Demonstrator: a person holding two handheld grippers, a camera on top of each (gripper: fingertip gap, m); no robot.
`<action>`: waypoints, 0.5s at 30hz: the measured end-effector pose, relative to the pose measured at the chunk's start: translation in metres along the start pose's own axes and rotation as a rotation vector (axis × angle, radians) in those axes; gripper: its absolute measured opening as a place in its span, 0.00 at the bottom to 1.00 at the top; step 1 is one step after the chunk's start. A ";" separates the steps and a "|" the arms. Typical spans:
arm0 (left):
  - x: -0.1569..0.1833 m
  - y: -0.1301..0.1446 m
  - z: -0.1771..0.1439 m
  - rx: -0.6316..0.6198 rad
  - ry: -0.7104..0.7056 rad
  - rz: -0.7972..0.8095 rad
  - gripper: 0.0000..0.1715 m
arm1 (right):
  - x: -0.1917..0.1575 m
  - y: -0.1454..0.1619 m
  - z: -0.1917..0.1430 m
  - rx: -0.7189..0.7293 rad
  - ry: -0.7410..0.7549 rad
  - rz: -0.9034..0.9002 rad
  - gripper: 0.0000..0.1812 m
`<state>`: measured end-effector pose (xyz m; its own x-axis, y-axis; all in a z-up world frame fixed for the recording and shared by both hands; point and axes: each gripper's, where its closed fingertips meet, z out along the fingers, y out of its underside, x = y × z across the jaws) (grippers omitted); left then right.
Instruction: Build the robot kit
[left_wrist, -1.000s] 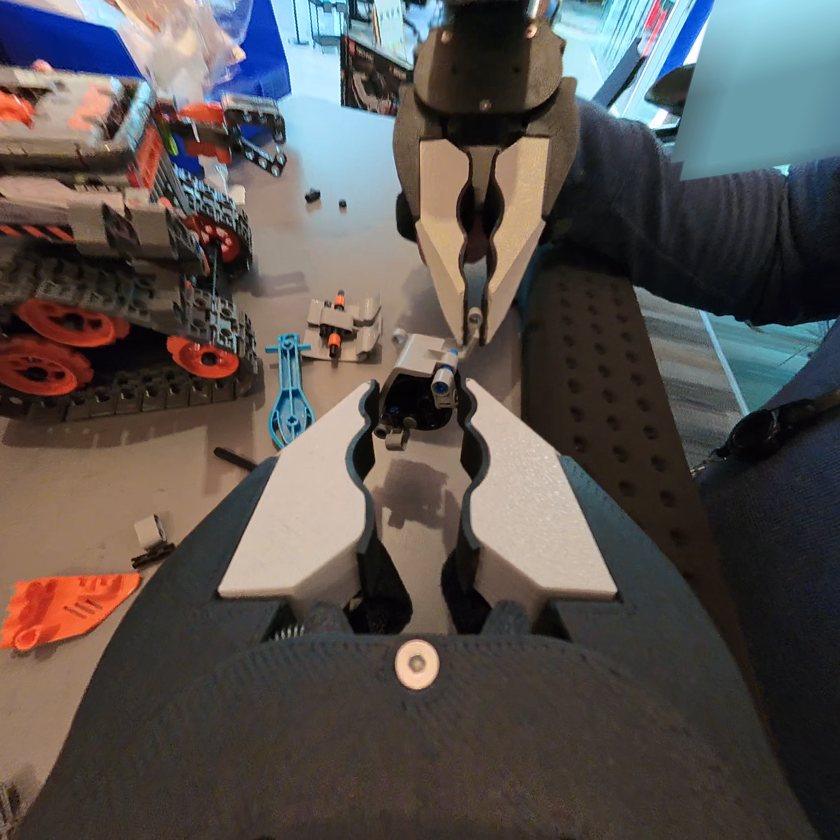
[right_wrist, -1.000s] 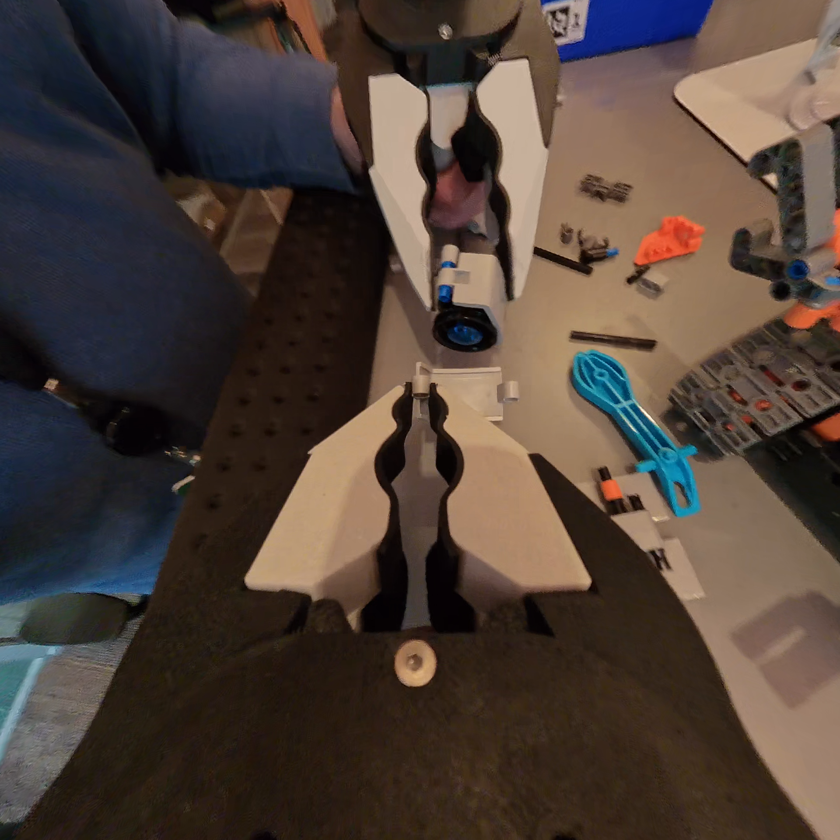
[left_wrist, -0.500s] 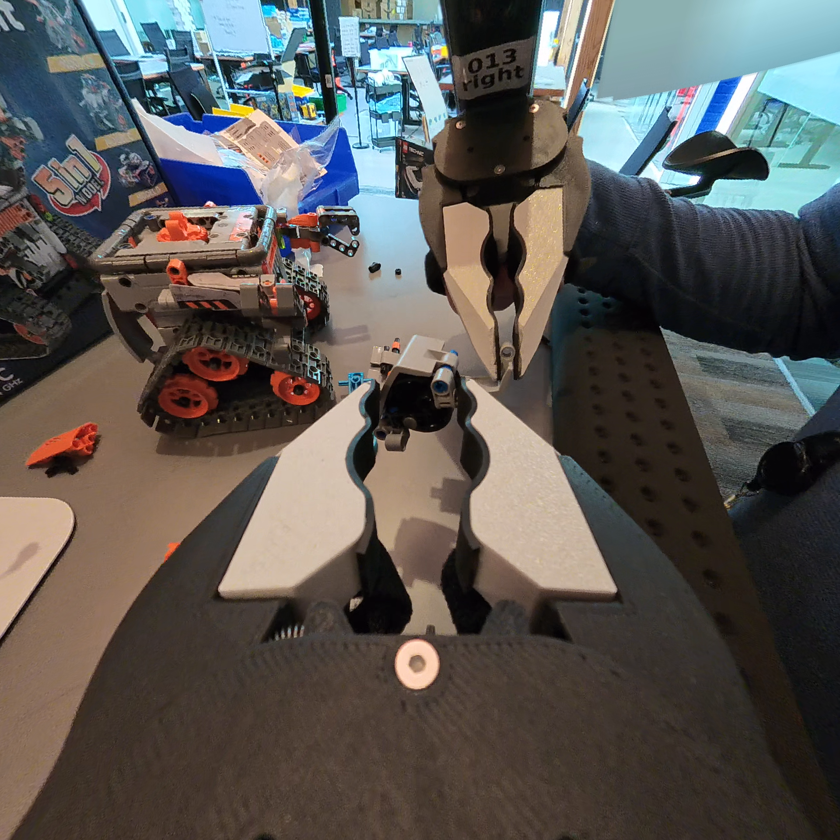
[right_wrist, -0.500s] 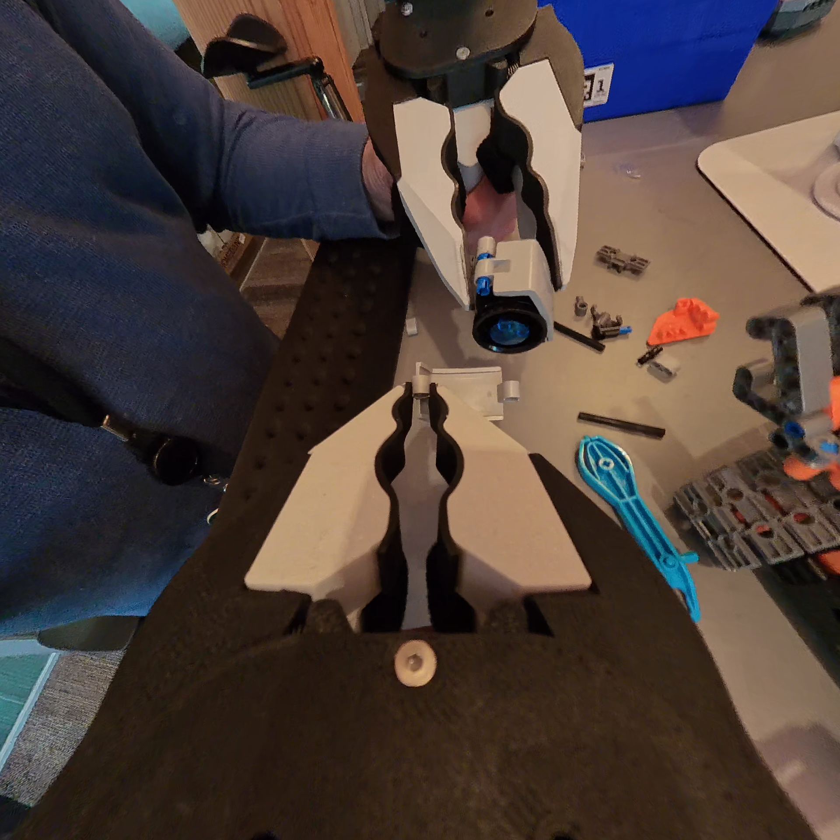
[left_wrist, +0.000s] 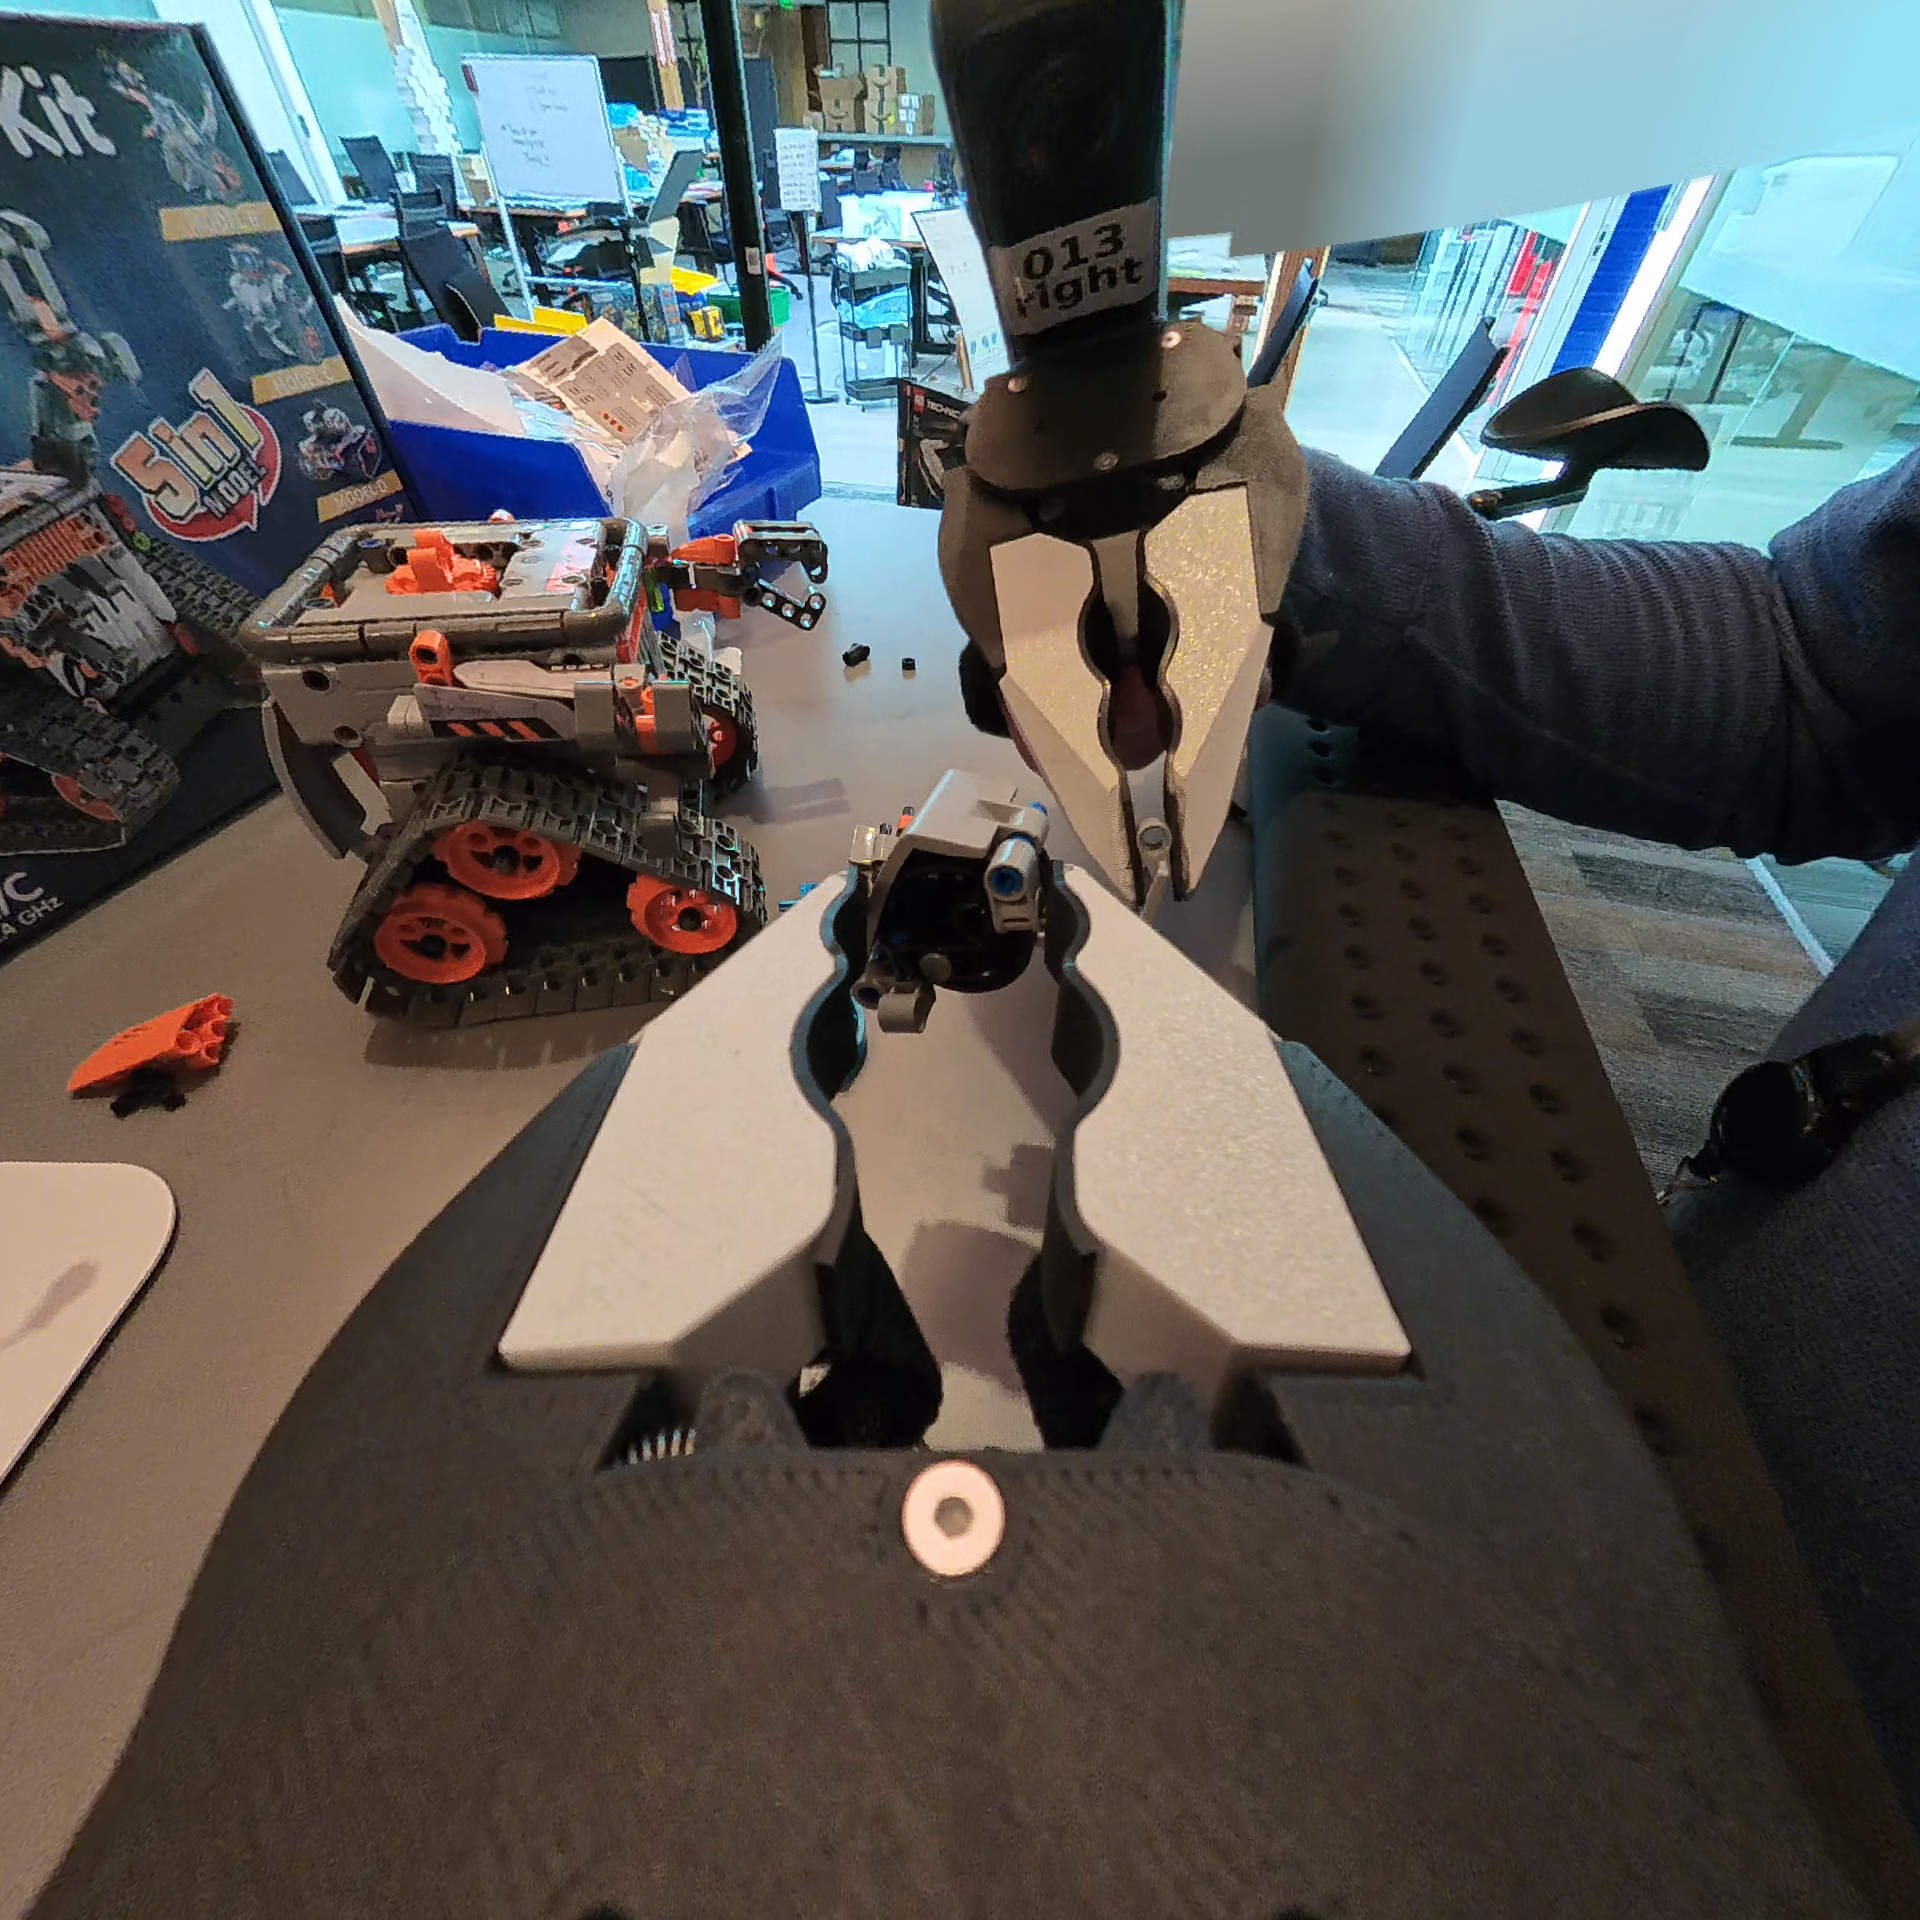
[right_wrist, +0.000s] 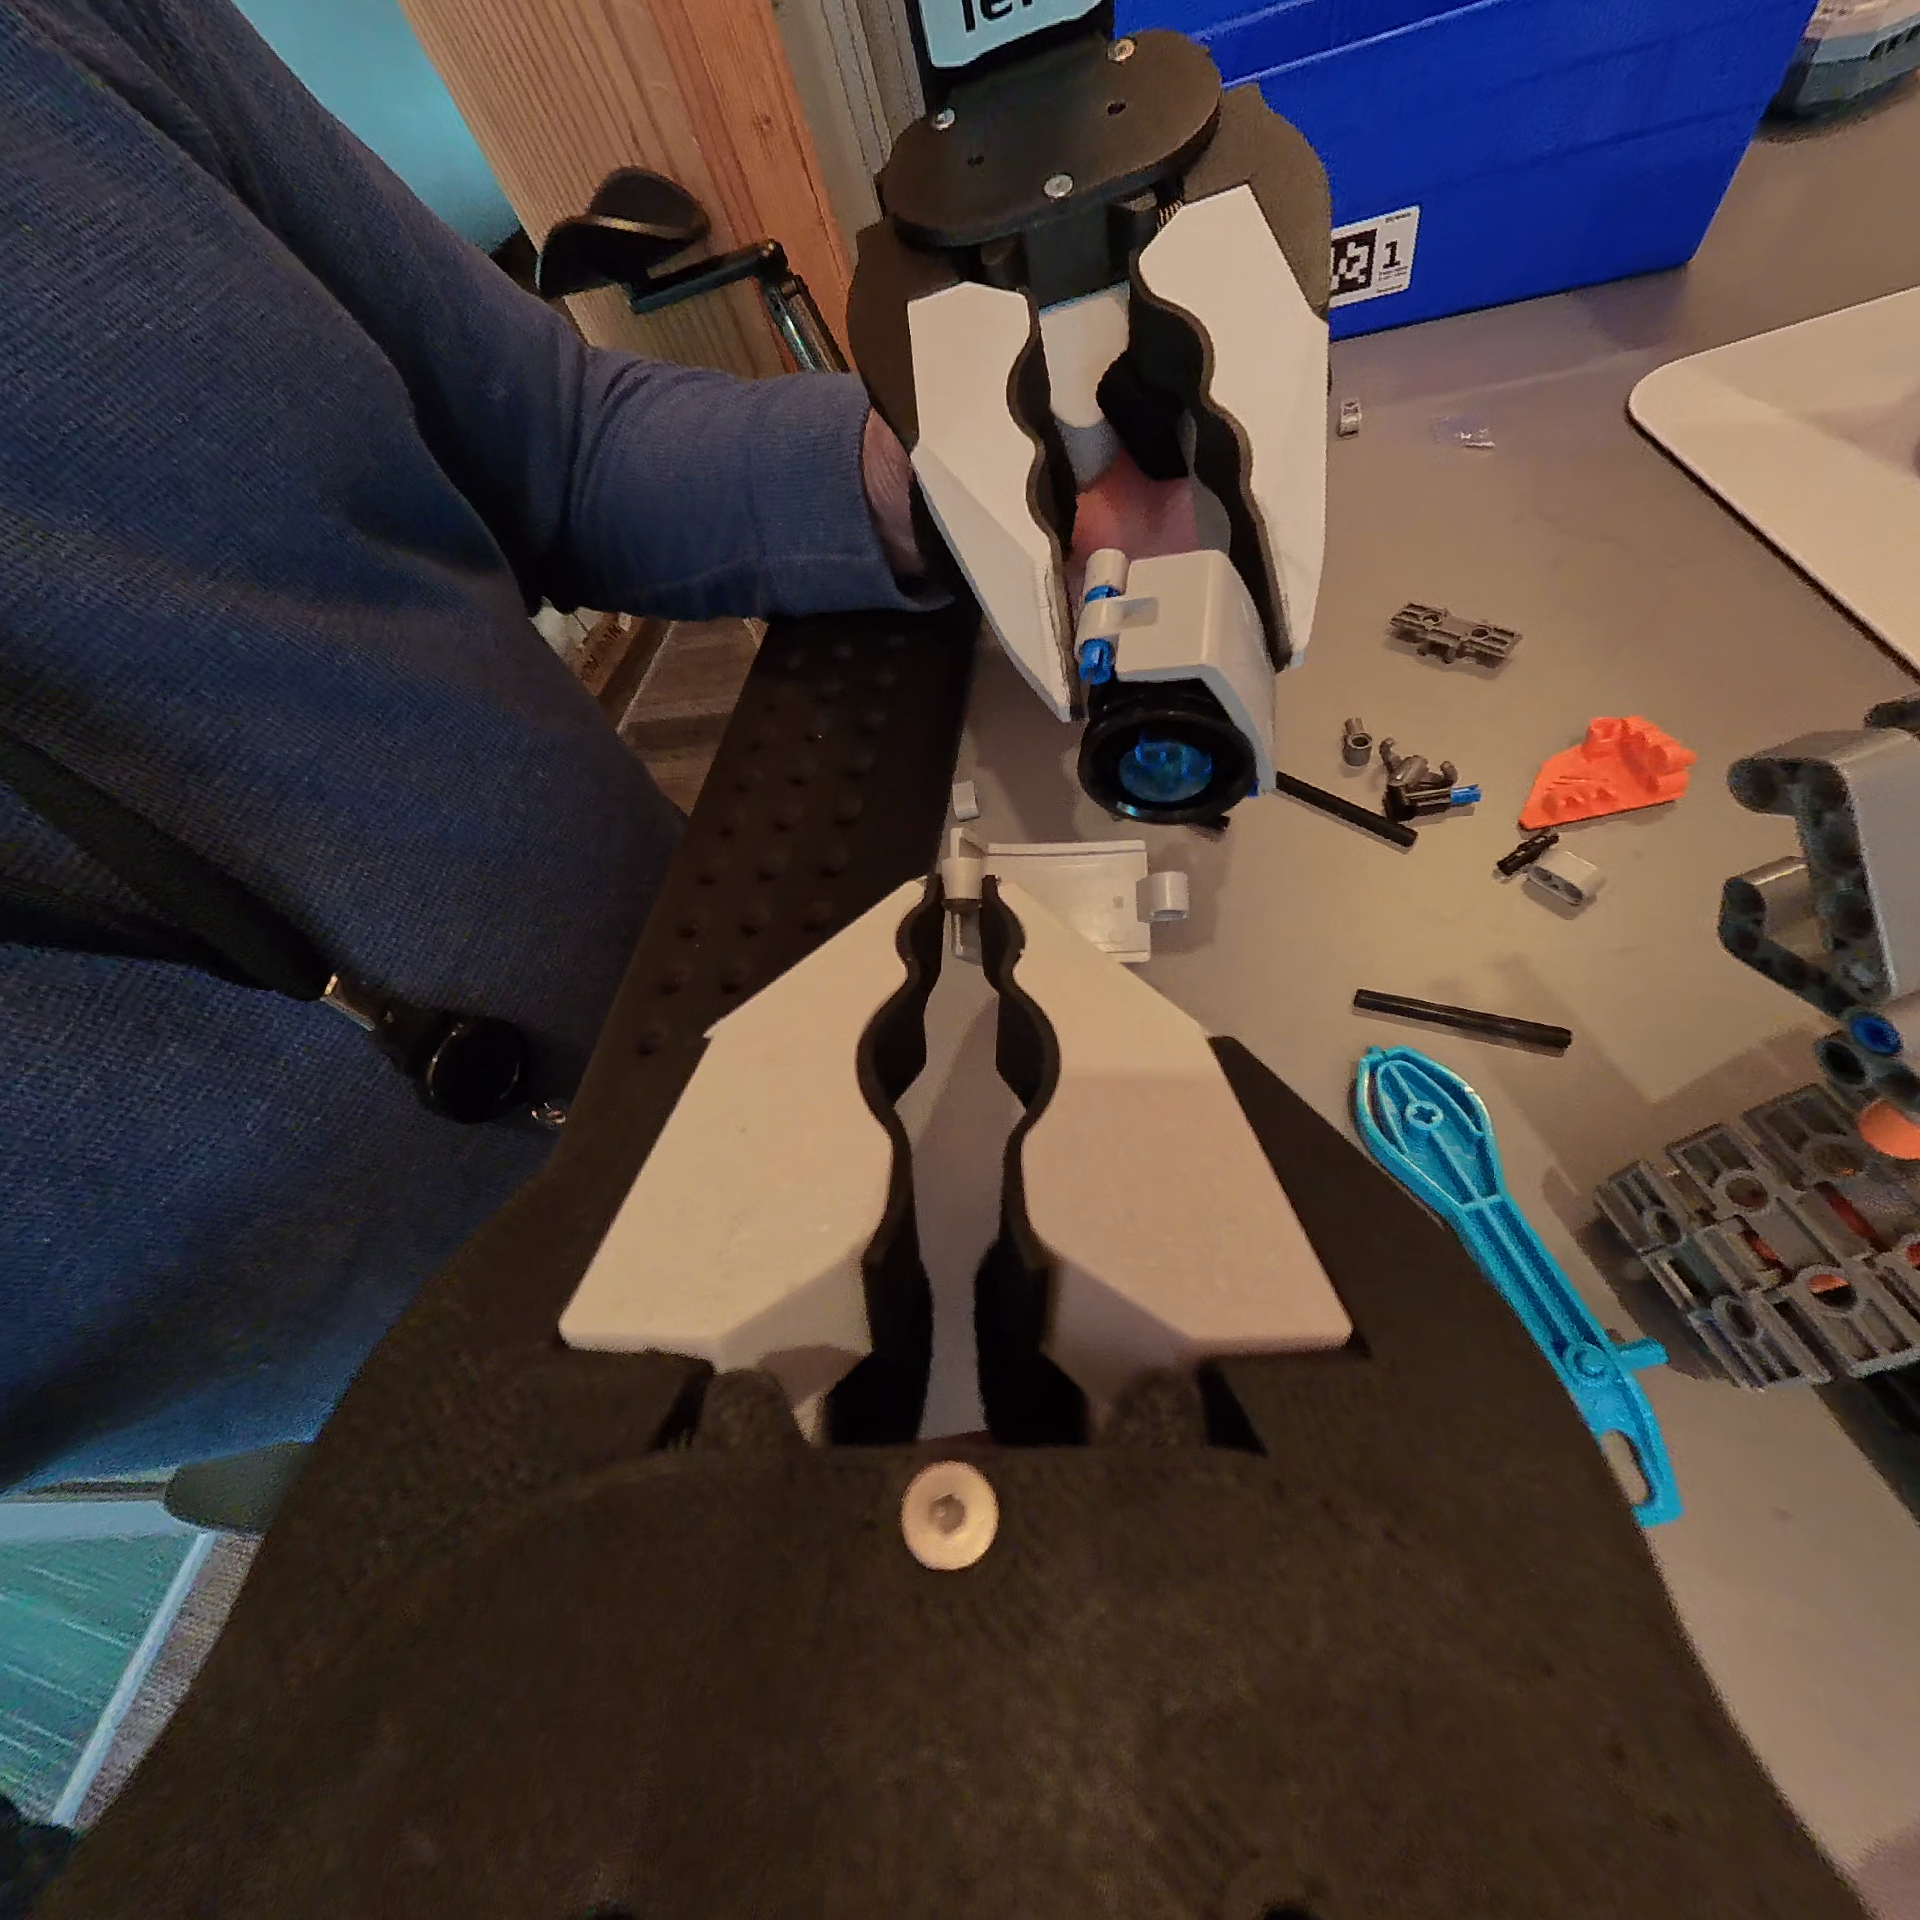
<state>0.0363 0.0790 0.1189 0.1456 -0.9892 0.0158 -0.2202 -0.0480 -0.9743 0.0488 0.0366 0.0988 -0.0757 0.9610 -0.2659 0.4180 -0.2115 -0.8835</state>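
Left gripper (left_wrist: 951, 914): jaws pinching a grey motor block (left_wrist: 961, 883) near the tips, held up above the surface (left_wrist: 312, 1143); also seen in the right wrist view (right_wrist: 1174, 665), with block's black round end and blue centre facing the camera.
Motor block: grey housing, black round face, small blue pins on side (right_wrist: 1174, 665); not touching the surface.
Right gripper (right_wrist: 966, 894): jaws pressed nearly together, pinching a small light grey pin piece (right_wrist: 961, 868) at the very tips; in the left wrist view (left_wrist: 1148, 842) pointing down, just beside the motor block, to its right.
Flat grey panel (right_wrist: 1081, 894): lying on the surface just past the right tips.
Tracked vehicle model (left_wrist: 509, 748): grey with orange wheels, standing on the surface, left of both grippers, well apart.
Blue lever tool (right_wrist: 1496, 1247): flat on the surface, right of the right gripper.
Black axle (right_wrist: 1460, 1018): near the blue tool.
Orange panel piece (right_wrist: 1605, 769): among small loose parts, farther right.
Blue bin (left_wrist: 613, 436): behind the vehicle, holding papers and plastic bags.
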 end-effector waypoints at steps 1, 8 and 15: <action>0.001 0.000 0.001 -0.003 -0.002 0.005 0.18 | -0.001 -0.001 0.001 0.004 -0.007 0.008 0.02; 0.009 0.000 0.005 -0.002 0.011 0.052 0.18 | -0.004 -0.004 0.008 0.038 -0.060 0.084 0.02; 0.015 0.002 0.012 -0.012 0.027 0.074 0.18 | -0.005 -0.009 0.004 0.091 -0.074 0.105 0.02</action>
<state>0.0494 0.0654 0.1150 0.1027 -0.9934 -0.0504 -0.2412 0.0243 -0.9702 0.0421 0.0331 0.1062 -0.1035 0.9180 -0.3829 0.3436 -0.3283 -0.8799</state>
